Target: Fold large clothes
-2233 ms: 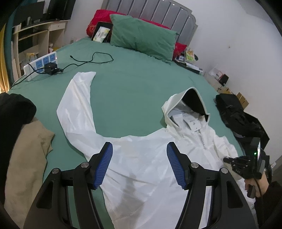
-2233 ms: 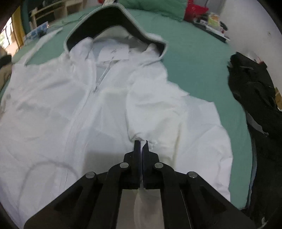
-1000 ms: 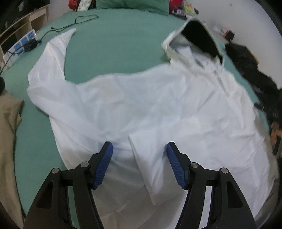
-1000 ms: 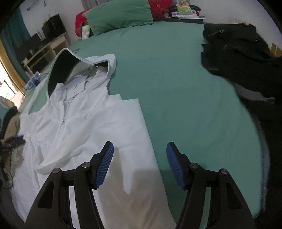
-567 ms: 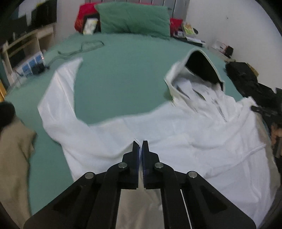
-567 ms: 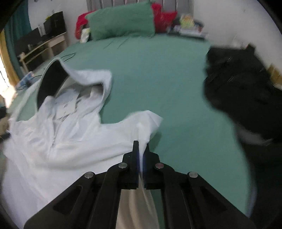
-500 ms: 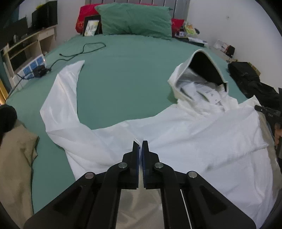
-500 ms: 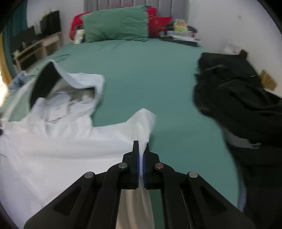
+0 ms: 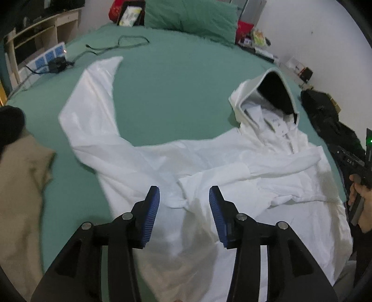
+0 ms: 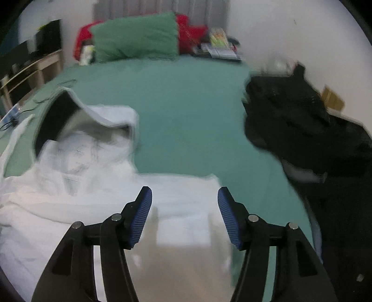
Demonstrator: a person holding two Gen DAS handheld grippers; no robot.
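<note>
A large white hooded jacket (image 9: 232,176) lies on the green bed (image 9: 176,93), hood (image 9: 267,93) toward the pillow. One sleeve (image 9: 93,97) stretches out far to the left. The other sleeve is folded across the chest, its cuff end (image 9: 193,183) just beyond my left gripper (image 9: 184,204). That gripper's jaws are opening, with nothing pinched between the blue pads. In the blurred right wrist view my right gripper (image 10: 184,209) hovers over the jacket's folded right edge (image 10: 186,183), jaws opening and holding nothing. The hood (image 10: 76,120) sits to its left.
A black garment (image 10: 309,130) lies heaped on the bed's right side. A tan and a dark garment (image 9: 21,176) lie at the left edge. A power strip with charger and cable (image 9: 55,62) is far left. A green pillow (image 9: 188,18) leans against the headboard. A hand (image 9: 358,195) holds the other gripper.
Both grippers were shut on the jacket's fabric half a second ago; both have let go and opened. The fabric has dropped flat, with the sleeve folded across the chest. Both hands rose.
</note>
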